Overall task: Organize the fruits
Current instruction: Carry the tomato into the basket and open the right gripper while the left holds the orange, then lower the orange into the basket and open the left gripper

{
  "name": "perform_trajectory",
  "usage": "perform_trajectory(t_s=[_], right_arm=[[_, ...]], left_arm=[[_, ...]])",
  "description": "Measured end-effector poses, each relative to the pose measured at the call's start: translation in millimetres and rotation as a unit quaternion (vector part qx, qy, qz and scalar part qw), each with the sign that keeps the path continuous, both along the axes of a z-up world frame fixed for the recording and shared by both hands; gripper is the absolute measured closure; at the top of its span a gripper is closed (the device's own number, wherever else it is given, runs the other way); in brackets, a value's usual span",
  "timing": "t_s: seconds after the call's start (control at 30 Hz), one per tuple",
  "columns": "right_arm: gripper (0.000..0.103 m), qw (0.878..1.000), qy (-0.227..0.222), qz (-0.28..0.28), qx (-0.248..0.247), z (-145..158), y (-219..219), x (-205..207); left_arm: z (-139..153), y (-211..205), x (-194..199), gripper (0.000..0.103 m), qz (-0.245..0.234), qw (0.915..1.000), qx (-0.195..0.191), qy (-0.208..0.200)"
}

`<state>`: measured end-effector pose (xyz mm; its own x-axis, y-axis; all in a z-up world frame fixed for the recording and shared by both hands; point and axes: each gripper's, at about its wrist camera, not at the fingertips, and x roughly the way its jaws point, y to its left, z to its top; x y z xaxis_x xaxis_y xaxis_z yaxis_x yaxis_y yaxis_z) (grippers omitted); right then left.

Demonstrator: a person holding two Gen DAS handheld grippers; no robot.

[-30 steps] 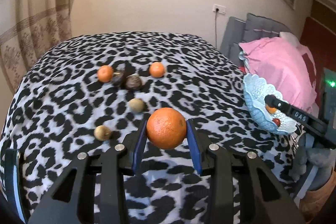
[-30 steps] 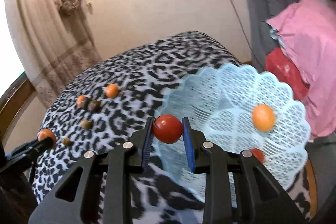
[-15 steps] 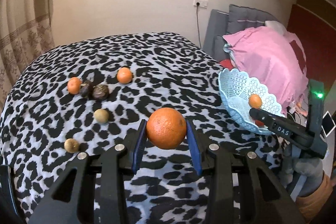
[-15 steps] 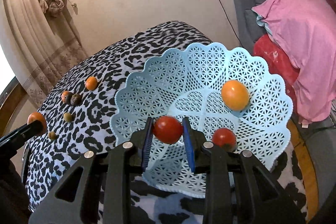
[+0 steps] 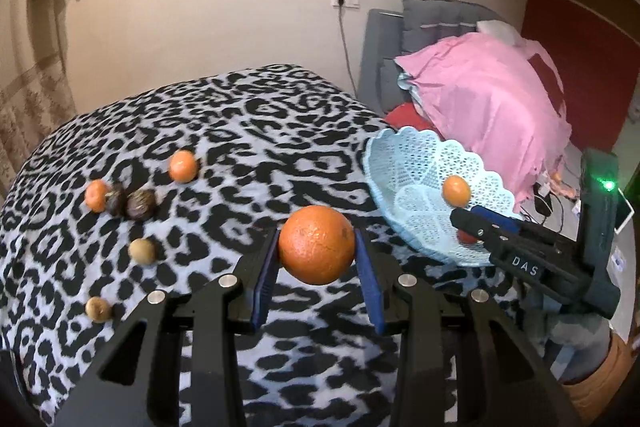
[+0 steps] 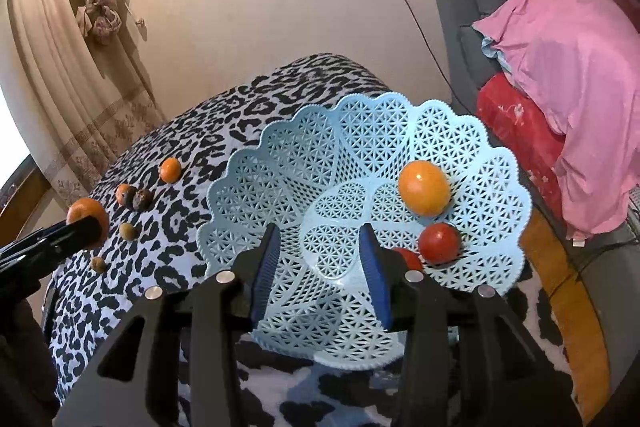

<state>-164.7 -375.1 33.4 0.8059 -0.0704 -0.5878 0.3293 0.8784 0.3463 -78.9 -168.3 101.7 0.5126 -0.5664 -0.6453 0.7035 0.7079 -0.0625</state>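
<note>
- A leopard-print bed (image 5: 248, 131) fills the room below a cream wall.
- My left fingers (image 5: 316, 267) are clamped on a big orange (image 5: 317, 245), held above the bed's near edge.
- My right fingers (image 6: 320, 267) have just been opening; they stand apart with nothing between them, over the blue basket (image 6: 280, 179) at the bed's right edge.
- In the basket lie a small orange fruit (image 6: 425, 188) and two red tomatoes (image 6: 439, 243).
- Small fruits (image 5: 140, 205) lie scattered toward the bed's left side.

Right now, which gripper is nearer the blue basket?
Right. The right gripper hangs open just over the basket, nothing between its pads. The left gripper, holding the orange, is beside it over the bed.
</note>
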Motion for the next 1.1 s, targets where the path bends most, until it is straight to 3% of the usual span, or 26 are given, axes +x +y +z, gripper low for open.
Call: perform_trajectory(t_s=[0.63,0.73,0.9,0.93,1.03,1.1], right_arm=[[0.061,0.995,-0.041,-0.083,-0.021,13.0,-28.5,-41.1],[0.053,0.995,-0.044,-0.087,-0.02,13.7,-29.6,-42.9],[0.053,0.995,-0.042,-0.086,-0.02,13.3,-29.4,-43.2],[0.053,0.995,-0.04,-0.085,-0.02,12.8,-29.3,-43.0],[0.05,0.996,-0.038,-0.084,-0.02,11.8,-28.6,-42.4],[0.047,0.996,-0.037,-0.084,-0.019,11.0,-28.4,-42.4]], left_arm=[[-13.0,-82.7,-15.1,0.065,-0.087,0.9959,0.022,0.006],[-17.7,-89.9,-16.7,0.065,-0.096,0.9949,0.029,0.006],[-25.9,-95.9,-14.5,0.065,-0.098,0.9945,0.036,0.012],[-27.3,-96.1,-14.2,0.064,-0.095,0.9947,0.038,0.012],[-29.6,-95.0,-10.3,0.047,-0.086,0.9954,0.041,0.012],[-29.6,-93.1,-9.2,0.044,-0.082,0.9958,0.039,0.012]])
